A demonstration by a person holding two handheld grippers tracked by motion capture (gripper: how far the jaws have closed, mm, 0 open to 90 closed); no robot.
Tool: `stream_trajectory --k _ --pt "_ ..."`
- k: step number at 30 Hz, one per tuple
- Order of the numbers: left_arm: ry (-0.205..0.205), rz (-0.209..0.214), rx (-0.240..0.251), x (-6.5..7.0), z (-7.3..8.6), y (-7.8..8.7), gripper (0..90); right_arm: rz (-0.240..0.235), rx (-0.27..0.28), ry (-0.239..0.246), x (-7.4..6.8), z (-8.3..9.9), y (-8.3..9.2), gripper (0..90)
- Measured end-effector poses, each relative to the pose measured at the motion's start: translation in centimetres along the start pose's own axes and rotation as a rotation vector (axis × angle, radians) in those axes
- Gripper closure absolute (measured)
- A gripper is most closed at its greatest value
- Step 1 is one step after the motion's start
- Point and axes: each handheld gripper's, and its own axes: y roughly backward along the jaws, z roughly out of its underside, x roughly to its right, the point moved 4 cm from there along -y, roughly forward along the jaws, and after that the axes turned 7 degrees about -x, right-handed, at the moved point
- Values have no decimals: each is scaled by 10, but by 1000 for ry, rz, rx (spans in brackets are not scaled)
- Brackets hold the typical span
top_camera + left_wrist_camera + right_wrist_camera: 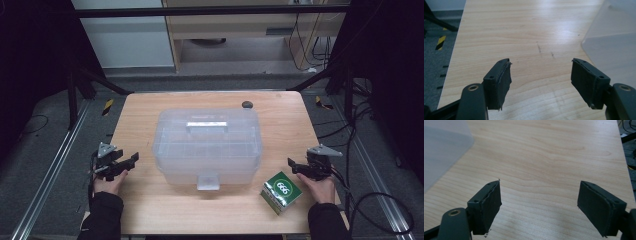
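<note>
On the wooden table point(150, 210), a translucent plastic storage box point(207, 145) was seen at the middle, lid closed. Left of it, the left gripper point(131, 159) was held with jaws wide and nothing between them. Near the right edge, the right gripper point(292, 165) was likewise spread wide and empty, just beside a green carton point(281, 192).
</note>
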Motion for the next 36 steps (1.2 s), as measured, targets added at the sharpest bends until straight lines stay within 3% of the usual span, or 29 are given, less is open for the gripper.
stream_trajectory --k 4,9,14,19,21,27,36 --pt "-17 11 32 6 -4 8 311 -10 37 -16 -1 -3 12 207" --pt "-74 22 58 14 -10 19 315 7 36 -4 -3 -2 20 221" --pt "-92 49 72 19 -18 30 328 9 29 9 -6 -3 23 231" --pt "-133 69 71 24 -26 38 262 7 7 13 -7 -2 20 231" --pt "-169 79 66 28 -32 44 252 6 0 15 -8 -2 20 231" --pt "-230 87 56 35 -40 52 225 5 8 5 -8 -2 22 232" --pt "-262 92 70 35 -51 66 217 15 -3 16 -8 -3 22 231"
